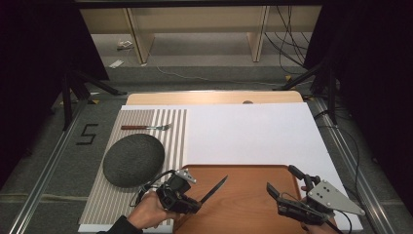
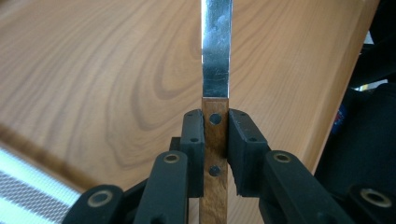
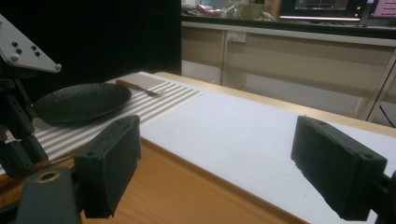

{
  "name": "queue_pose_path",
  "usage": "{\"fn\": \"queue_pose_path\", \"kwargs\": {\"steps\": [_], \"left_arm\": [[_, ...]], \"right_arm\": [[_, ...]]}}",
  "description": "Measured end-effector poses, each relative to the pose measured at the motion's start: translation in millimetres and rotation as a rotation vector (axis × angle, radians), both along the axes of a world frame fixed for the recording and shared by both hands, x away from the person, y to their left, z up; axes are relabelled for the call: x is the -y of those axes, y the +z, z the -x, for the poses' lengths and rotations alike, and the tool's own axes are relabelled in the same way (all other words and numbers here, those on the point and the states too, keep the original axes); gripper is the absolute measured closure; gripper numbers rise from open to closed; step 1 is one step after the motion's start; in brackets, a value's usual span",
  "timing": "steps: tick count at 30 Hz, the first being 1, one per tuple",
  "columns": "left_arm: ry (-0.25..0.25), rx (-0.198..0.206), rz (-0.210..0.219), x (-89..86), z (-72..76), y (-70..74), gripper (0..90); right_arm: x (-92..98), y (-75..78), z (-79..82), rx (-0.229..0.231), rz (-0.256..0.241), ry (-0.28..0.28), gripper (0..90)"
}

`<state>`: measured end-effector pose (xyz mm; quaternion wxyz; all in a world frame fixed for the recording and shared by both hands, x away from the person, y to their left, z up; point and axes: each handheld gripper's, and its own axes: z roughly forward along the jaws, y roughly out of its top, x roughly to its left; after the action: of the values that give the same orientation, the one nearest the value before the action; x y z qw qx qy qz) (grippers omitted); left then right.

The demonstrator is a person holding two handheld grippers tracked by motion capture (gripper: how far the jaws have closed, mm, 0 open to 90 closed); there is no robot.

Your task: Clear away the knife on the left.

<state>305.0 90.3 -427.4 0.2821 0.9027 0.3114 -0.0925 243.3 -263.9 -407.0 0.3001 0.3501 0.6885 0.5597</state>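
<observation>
From the high view, the left gripper holds a knife by its handle. The knife is over the near left part of the wooden tray. Its long blade points up and to the right, away from the person, and looks a bit tilted. The left hand comes in low from the bottom edge and wraps around the gripper. The right gripper is over the near right part of the tray, with its jaws spread apart and nothing in them. A dark plate lies on a striped mat, and a fork lies beyond the plate, along the mat's far edge.

In the left gripper view, the jaws squeeze the knife's brown handle from both sides. The shiny blade runs straight up and away over the tray.

In the right gripper view, the right gripper is wide open over the tray's far edge and the white table. The plate and the fork are far off on the left. The fork is small there, so I cannot tell which way its prongs face.
</observation>
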Motion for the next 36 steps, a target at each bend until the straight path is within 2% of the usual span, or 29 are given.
{"fn": "queue_pose_path", "kwargs": {"steps": [7, 9, 10, 12, 19, 22, 25, 26, 27, 28, 36], "left_arm": [[-0.014, -0.016, -0.018, 8.2, 1.2, -4.6, 76.9], [-0.015, -0.027, -0.029, 10.5, 1.3, -6.6, 77.0], [-0.006, -0.059, -0.034, 12.7, 0.8, -9.7, 77.0], [0.0, -0.075, -0.043, 14.4, 0.0, -12.9, 76.9], [0.01, -0.102, -0.058, 18.0, -1.8, -19.3, 77.0], [-0.008, -0.118, -0.081, 24.7, -0.2, -24.8, 76.9], [-0.015, -0.114, -0.104, 28.2, 0.8, -27.4, 76.9], [-0.019, -0.102, -0.14, 32.2, 2.9, -30.1, 76.8], [-0.019, -0.102, -0.14, 32.2, 2.9, -30.1, 76.8], [-0.026, -0.118, -0.139, 34.5, 3.1, -32.7, 76.8], [-0.003, -0.105, -0.144, 36.1, 2.0, -32.8, 75.6]], "right_arm": [[0.2, 0.1, 0.0, 0.001, -0.001, -0.001, 16.9], [0.2, 0.1, 0.1, 0.001, 0.0, -0.001, 16.9], [0.1, 0.1, 0.1, 0.001, -0.001, 0.0, 16.9], [0.1, 0.1, 0.1, 0.001, 0.0, -0.001, 16.9], [0.1, 0.0, 0.0, 0.001, 0.001, 0.0, 16.9], [-0.3, -0.1, 0.0, 0.004, 0.001, 0.0, 16.9], [-0.2, 0.0, 0.1, 0.004, 0.001, 0.001, 17.0], [-0.1, 0.0, 0.1, 0.002, 0.002, 0.0, 16.9], [-0.1, 0.0, 0.1, 0.002, 0.002, 0.0, 16.9], [-0.1, 0.0, 0.1, 0.003, 0.002, 0.001, 17.0], [-0.2, 0.1, 0.3, 0.003, 0.001, 0.002, 17.0]]}}
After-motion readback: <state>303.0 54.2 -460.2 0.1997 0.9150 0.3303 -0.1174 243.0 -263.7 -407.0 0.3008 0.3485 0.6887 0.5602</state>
